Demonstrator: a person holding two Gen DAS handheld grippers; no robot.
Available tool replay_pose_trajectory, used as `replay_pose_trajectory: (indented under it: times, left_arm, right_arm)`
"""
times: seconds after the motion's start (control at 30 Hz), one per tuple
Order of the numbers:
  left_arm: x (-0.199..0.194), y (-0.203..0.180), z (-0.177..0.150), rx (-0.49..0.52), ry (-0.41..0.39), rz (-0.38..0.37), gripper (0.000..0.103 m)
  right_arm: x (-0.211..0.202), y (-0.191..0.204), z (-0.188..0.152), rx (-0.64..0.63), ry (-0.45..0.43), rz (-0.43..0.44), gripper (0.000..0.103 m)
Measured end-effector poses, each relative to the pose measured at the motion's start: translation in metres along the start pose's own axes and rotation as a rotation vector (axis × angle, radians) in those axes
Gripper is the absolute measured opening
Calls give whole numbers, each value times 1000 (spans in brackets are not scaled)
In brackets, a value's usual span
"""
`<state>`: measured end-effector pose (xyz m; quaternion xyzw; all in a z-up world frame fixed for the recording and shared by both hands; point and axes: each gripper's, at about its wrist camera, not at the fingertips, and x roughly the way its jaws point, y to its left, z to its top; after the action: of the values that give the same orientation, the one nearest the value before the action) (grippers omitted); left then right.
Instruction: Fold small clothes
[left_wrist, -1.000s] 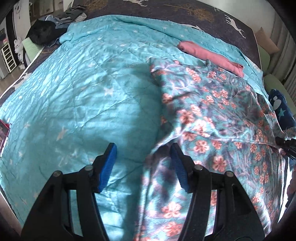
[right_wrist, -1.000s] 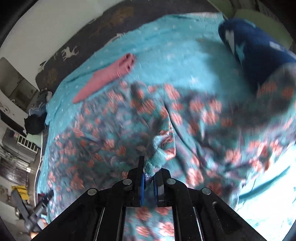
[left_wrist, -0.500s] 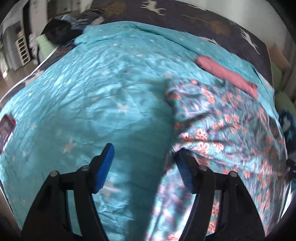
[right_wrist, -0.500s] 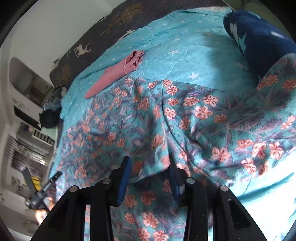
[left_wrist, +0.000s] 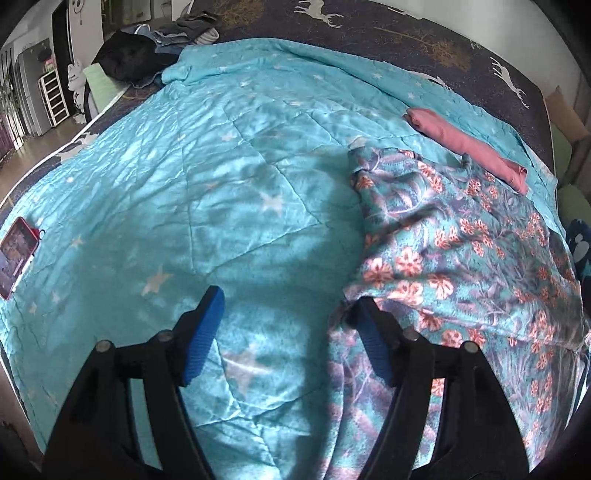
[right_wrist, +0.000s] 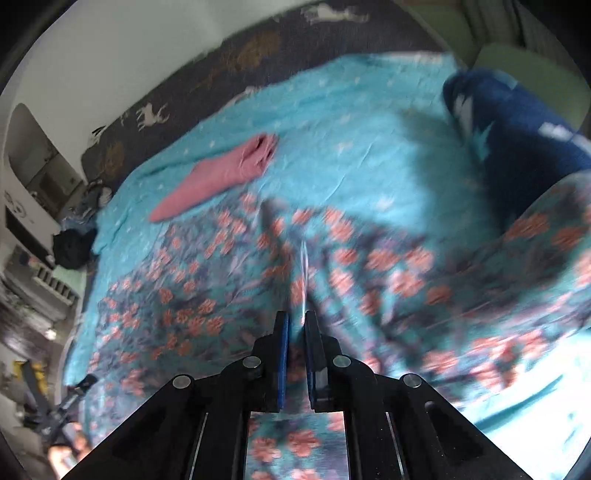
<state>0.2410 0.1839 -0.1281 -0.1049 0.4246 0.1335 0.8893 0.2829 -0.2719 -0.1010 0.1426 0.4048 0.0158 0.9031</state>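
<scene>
A floral teal garment (left_wrist: 461, 258) with orange flowers lies spread and rumpled on the turquoise star quilt (left_wrist: 221, 166). My left gripper (left_wrist: 289, 297) hovers low over the quilt at the garment's left edge. Its jaws are opening, with only quilt between them, and the cloth edge meets the right finger (left_wrist: 373, 339). In the blurred right wrist view, my right gripper (right_wrist: 296, 315) is shut on a raised fold of the floral garment (right_wrist: 221, 295). A folded pink garment (left_wrist: 469, 147) (right_wrist: 218, 177) lies beyond it.
A red-cased phone (left_wrist: 14, 254) rests near the quilt's left edge. A dark blue star-print cloth (right_wrist: 517, 129) is bunched at the right. Dark clothes (left_wrist: 125, 55) are piled at the bed's far left corner. The quilt's left half lies flat.
The right gripper opened over the floral garment, then shut again on a fold of it. The left jaws spread wider and now sit just left of the garment's edge.
</scene>
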Motion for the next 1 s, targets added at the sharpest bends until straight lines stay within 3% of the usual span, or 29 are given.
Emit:
replay_pose_trajectory:
  times: [0.07,0.2,0.33,0.47,0.63,0.73,0.77,0.83,1.0]
  left_arm:
    - [2,1,-1,6,8,-10,72]
    - [0,6,-3,11,23,-34,73]
    - [-5,8,-7,29,32,-47,73]
    - [-9,4,-7,42,19,-85,73]
    - [-3,-2,-3,62,35,-153,72]
    - [1,-1,-1,56,52,-230,58]
    - [2,1,0,50,49,-256,57]
    - [2,1,0,52,46,-285,43]
    - [3,8,-3,20,40,-346,35]
  right_arm:
    - [2,-4,1,-37,-5,-80,5]
    - [9,-30,0,56,84,-2,7]
    - [2,-5,9,-51,58,10,12]
    - [14,74,28,-300,149,116,24]
    - [61,205,34,-591,276,166,47]
    - [88,273,28,-720,377,221,57]
    - [94,296,23,-786,384,223,59]
    - [107,340,10,-911,370,205,61]
    - [145,404,2,-928,431,235,61]
